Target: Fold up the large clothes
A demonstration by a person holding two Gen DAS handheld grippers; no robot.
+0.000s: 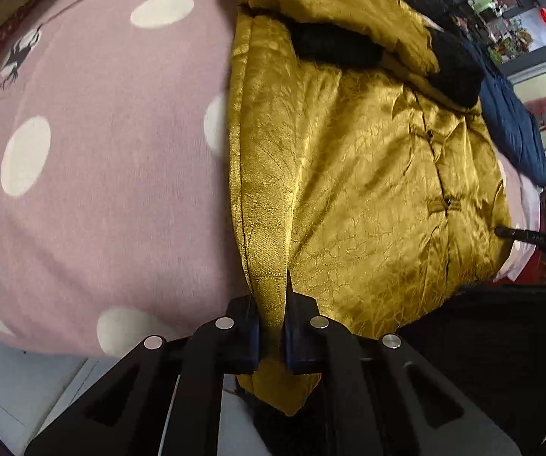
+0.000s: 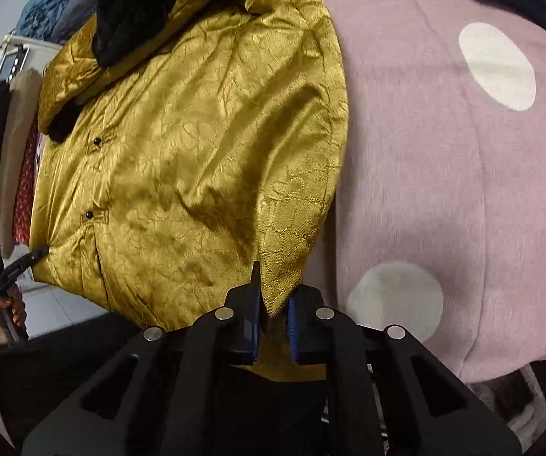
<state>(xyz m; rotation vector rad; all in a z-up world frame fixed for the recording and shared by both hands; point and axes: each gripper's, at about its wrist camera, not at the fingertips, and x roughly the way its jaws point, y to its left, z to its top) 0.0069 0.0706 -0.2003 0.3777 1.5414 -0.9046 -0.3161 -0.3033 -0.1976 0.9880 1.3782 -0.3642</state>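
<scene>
A shiny gold quilted jacket (image 1: 367,174) with black fur trim and small black buttons lies spread on a pink blanket with white dots (image 1: 102,152). In the left wrist view my left gripper (image 1: 271,326) is shut on the jacket's left hem edge, the gold cloth pinched between its blue pads. In the right wrist view the jacket (image 2: 181,159) fills the left half, and my right gripper (image 2: 273,315) is shut on its right hem corner. Each view shows the other gripper at the jacket's far side, with a hand (image 2: 16,307) on its handle.
The pink dotted blanket (image 2: 462,190) covers the bed beyond the jacket. Dark blue bedding (image 1: 508,121) lies past the collar. Shelves and clutter stand in the background at the top right of the left wrist view. Pale floor (image 1: 18,380) shows below the bed edge.
</scene>
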